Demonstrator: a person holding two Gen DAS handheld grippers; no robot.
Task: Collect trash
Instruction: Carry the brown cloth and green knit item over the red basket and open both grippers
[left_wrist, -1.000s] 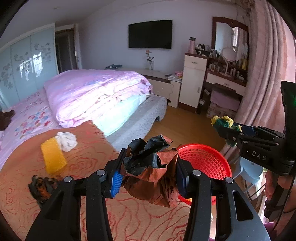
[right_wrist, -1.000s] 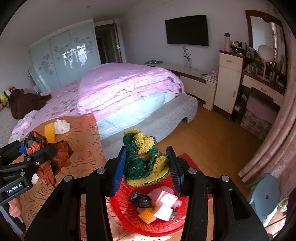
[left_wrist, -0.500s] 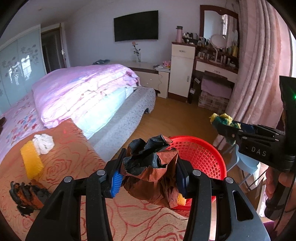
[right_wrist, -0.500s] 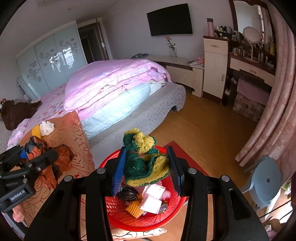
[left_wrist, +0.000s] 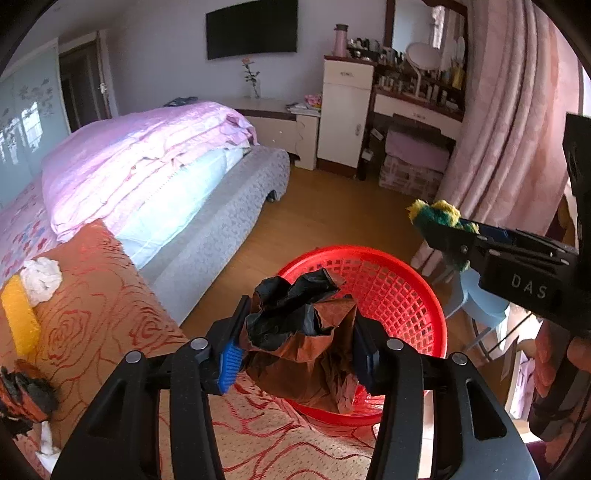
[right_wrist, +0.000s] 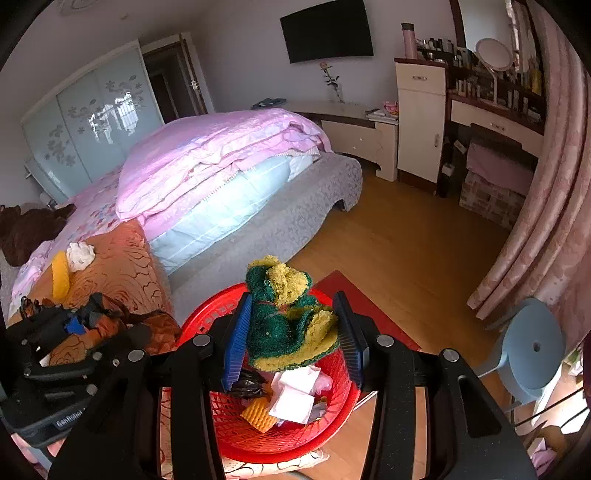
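Red basket (right_wrist: 334, 424) below both loads; my left hand-held gripper (left_wrist: 297, 354) opening, crumpled paper (left_wrist: 303, 332) between jaws; my right hand-held gripper (right_wrist: 291, 332) clamped on sponge (right_wrist: 288, 314).

Our two handheld grippers, both tilted downward, both loaded.

We hold the left gripper (left_wrist: 297, 345) with its jaws opening slightly, blue pads still pressed on a crumpled brown-and-black wad (left_wrist: 303, 332); our right gripper (right_wrist: 291, 341) stands clamped on a green-and-yellow scouring pad (right_wrist: 290, 314). Our right hand (left_wrist: 578, 354) shows at the handle's edge.
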